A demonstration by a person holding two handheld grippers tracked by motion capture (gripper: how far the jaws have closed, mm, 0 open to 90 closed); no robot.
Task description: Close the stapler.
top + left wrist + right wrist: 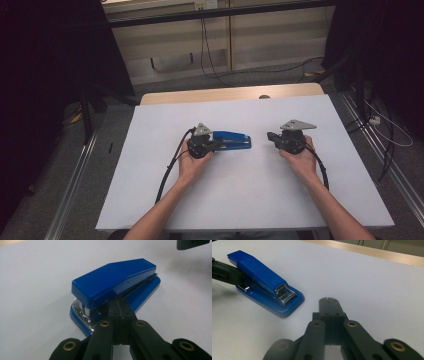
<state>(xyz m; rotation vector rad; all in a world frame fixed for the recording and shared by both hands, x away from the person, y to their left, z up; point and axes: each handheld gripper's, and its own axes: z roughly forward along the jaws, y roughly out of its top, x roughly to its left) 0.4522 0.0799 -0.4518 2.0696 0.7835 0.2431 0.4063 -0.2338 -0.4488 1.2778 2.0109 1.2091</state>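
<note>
A blue stapler [232, 139] lies on the white table top [250, 200] between the two hands, its metal mouth toward the right hand. My left gripper [220, 143] is shut, jaws pressed together with nothing between them. In the left gripper view its tips [119, 305] touch the stapler [115, 282] at the seam between the blue top and the base. The right gripper view shows the stapler [262, 277] with the left gripper [227, 273] at its far end. My right gripper [270, 135] [329, 300] is shut and empty, a short way right of the stapler.
A wooden strip [225, 94] runs along the table's far edge. Cables [210, 65] trail over the grey floor beyond it. Metal rails [75, 185] flank the table on both sides, and dark stands rise at the back corners.
</note>
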